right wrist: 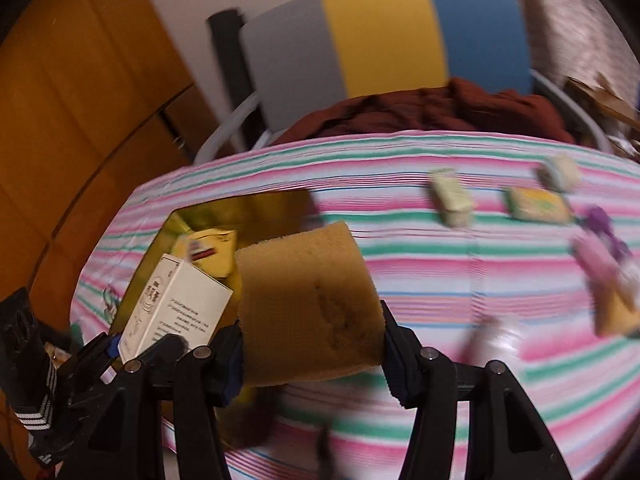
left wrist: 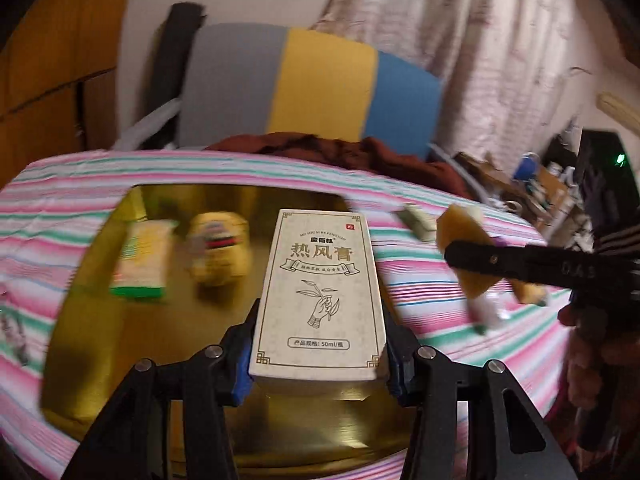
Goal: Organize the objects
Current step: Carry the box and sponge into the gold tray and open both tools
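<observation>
My left gripper [left wrist: 320, 360] is shut on a cream box with Chinese print [left wrist: 320, 280], held upright over a gold tray [left wrist: 120, 360] on the striped cloth. In the tray lie a yellow-green box [left wrist: 142, 256] and a yellow pouch [left wrist: 220, 252]. My right gripper [right wrist: 312, 340] is shut on a yellow-brown sponge [right wrist: 308, 292], just right of the gold tray [right wrist: 256, 208]. In the right wrist view, the left gripper [right wrist: 132, 344] and its cream box [right wrist: 176, 308] show at lower left. In the left wrist view, the right gripper [left wrist: 480, 258] and sponge [left wrist: 460, 228] show at right.
Pale green packets [right wrist: 452, 196] [right wrist: 538, 204] [right wrist: 560, 172], a purple item [right wrist: 600, 220] and a pink-yellow piece [right wrist: 612, 288] lie on the striped cloth [right wrist: 440, 260]. Behind the table stand a grey-yellow-blue chair [left wrist: 320, 80] with dark red fabric [left wrist: 360, 152] and a wooden cupboard [right wrist: 60, 120].
</observation>
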The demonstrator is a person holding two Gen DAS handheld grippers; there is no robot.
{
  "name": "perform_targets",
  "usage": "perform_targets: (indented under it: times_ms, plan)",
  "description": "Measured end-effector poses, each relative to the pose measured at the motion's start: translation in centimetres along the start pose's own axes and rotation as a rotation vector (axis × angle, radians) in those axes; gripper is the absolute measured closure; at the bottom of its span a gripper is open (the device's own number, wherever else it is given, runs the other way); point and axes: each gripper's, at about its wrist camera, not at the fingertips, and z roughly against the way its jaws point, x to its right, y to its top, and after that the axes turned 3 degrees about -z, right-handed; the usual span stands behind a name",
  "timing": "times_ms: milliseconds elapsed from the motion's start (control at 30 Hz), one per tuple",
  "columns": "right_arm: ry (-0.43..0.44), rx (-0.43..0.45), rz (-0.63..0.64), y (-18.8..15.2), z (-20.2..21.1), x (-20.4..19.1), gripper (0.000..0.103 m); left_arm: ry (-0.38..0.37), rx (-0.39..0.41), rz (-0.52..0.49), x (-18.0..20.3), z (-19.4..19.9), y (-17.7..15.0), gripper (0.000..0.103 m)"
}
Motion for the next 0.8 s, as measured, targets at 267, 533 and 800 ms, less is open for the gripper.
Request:
perform_targets:
  times_ms: [267,533,800]
  plan:
    - [-0.001,-0.060,0.122,3.5,-7.5,-7.4,0.044,0.105,-0.126,0.077,-6.6,-1.5,-1.3,0.052]
    - [0.059,-0.150,-0.090,5.2,-12.0,-5.8,0.016,0.197,-0.168,0.053,-9.3,-1.8,-2.3,0.052]
    - [0.047,-0.197,-0.035,4.6,-12.9,-6.9,0.019,0.309,-0.196,0.010,-10.2,-2.9,-2.0,0.051]
